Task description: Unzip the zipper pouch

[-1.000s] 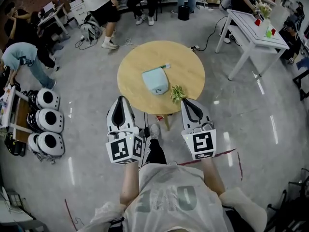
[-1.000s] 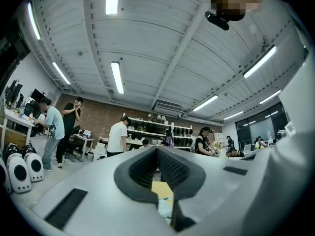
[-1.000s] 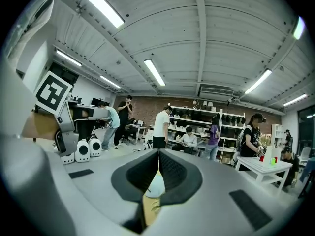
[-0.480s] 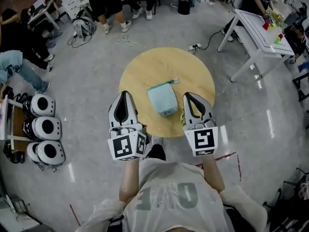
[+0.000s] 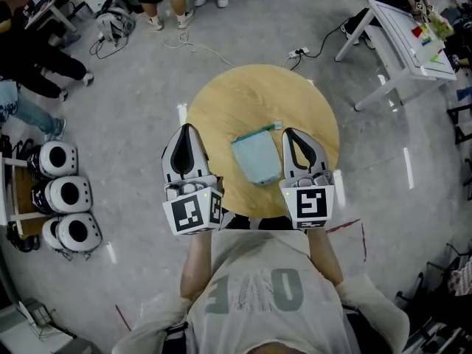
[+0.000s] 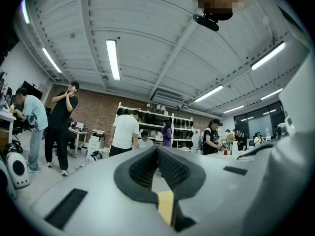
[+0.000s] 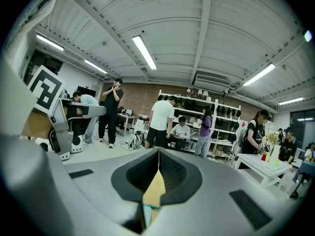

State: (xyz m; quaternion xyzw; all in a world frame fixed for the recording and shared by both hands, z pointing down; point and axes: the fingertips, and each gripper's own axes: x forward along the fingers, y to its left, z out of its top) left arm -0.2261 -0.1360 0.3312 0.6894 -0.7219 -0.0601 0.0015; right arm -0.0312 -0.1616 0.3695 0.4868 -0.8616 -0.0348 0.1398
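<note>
In the head view a light blue zipper pouch (image 5: 257,158) lies flat on a round wooden table (image 5: 243,98), with its zipper edge and pull (image 5: 277,126) at the far end. My left gripper (image 5: 186,129) is held level over the table's near left rim, to the left of the pouch. Just right of the pouch is my right gripper (image 5: 290,133), over the table. Both are shut and empty, and neither touches the pouch. In the left gripper view the jaws (image 6: 157,149) meet tip to tip. The right gripper (image 7: 158,152) shows the same, with table wood and a sliver of teal below.
A white table (image 5: 402,39) with small coloured items stands at the far right. Three round white devices (image 5: 65,195) sit on the floor at the left. Several people stand at the far side, near a cable (image 5: 195,49) and a power strip (image 5: 299,51).
Both grippers and the person have moved forward to the table. The pouch was ahead of the grippers and now lies between them. Both stay shut.
</note>
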